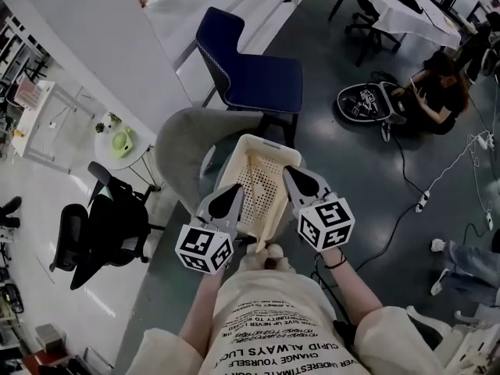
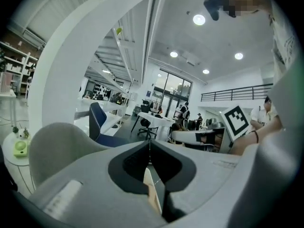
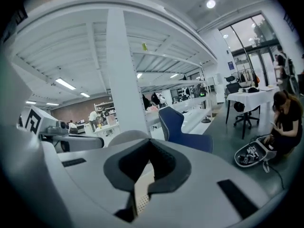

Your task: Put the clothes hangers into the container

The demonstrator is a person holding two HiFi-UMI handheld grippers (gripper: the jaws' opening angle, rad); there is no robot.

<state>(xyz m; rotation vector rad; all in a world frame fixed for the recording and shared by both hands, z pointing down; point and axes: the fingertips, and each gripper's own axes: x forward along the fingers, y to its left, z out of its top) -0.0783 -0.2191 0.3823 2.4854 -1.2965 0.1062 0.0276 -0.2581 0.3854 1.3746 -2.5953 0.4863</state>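
Fingers (image 2: 118, 167) of left gripper (image 1: 232, 191) and right gripper (image 1: 291, 174) are clenching together, empty, over cream basket (image 1: 269, 141) sitting on grey chair (image 1: 183, 143); blue chair (image 1: 258, 73) behind.

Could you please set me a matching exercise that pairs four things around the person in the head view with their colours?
Things:
1. container
2. chair right behind the grey chair
3. swivel chair at the left
4. object on the small round table

Colours:
A. black
B. green
C. cream
D. dark blue

Pairs: 1-C; 2-D; 3-A; 4-B
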